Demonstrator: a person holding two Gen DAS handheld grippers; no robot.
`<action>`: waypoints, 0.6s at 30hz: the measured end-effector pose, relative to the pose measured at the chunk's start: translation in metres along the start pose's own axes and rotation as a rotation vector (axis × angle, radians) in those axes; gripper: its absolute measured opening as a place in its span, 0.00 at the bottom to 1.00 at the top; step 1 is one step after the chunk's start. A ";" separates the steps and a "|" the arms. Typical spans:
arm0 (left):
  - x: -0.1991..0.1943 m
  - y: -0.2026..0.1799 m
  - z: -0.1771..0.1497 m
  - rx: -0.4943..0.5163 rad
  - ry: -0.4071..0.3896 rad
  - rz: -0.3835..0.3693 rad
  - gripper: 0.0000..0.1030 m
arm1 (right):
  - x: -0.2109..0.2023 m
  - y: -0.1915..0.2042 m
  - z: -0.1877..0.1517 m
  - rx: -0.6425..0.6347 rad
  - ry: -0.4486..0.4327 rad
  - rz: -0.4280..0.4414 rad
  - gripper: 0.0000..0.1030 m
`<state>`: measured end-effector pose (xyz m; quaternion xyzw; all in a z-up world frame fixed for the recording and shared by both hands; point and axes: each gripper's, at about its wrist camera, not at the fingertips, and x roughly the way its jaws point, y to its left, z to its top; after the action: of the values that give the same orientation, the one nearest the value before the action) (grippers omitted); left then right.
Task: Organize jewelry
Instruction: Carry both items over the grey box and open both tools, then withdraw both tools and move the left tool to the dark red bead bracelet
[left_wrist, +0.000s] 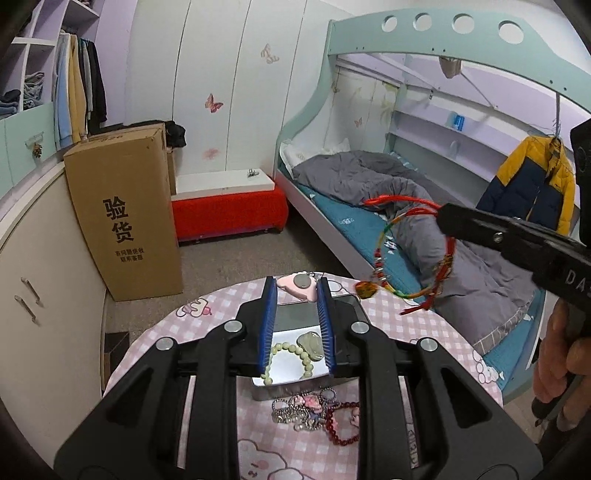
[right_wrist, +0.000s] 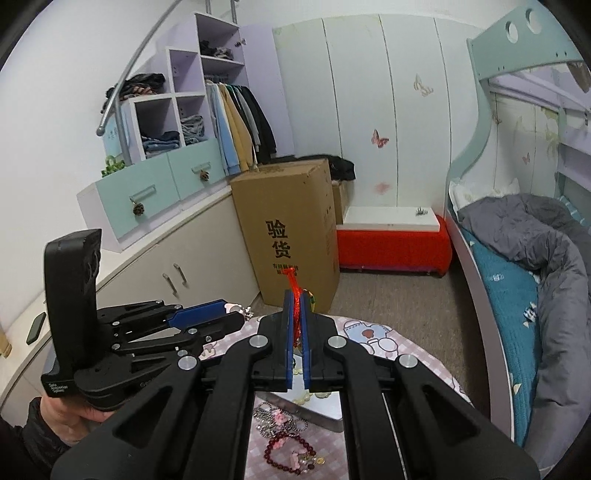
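Two grippers are up: my right gripper (right_wrist: 295, 306) pinches the red cord bracelet (left_wrist: 413, 251) clear above the table (left_wrist: 424, 332), my left gripper (left_wrist: 295, 295) clasps the pink pendant (left_wrist: 299, 286), so I lower each gently toward the tin (left_wrist: 354, 306).

A glossy, mirror-bright rectangular metal tin (left_wrist: 295, 325) is lying on a matt pink checked cloth table cover (left_wrist: 388, 314), while a woven red and multicoloured cord bracelet (left_wrist: 413, 251) is dangling from matt black plastic gripper fingers (left_wrist: 476, 225); smooth pale-green beads (left_wrist: 295, 350) are gleaming beside ribbed blue pads (left_wrist: 267, 325).
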<state>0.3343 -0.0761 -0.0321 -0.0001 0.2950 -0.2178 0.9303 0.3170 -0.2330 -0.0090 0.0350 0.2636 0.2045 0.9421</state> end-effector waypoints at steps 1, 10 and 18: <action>0.006 0.000 0.001 -0.002 0.013 0.000 0.21 | 0.004 -0.003 -0.001 0.004 0.006 0.007 0.02; 0.039 0.014 -0.003 0.004 0.029 0.163 0.90 | 0.049 -0.042 -0.030 0.164 0.094 -0.049 0.70; 0.007 0.031 -0.012 -0.065 -0.028 0.217 0.92 | 0.020 -0.055 -0.034 0.225 0.030 -0.122 0.93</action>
<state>0.3453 -0.0491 -0.0503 -0.0011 0.2874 -0.1059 0.9519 0.3357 -0.2767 -0.0571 0.1214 0.3007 0.1166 0.9387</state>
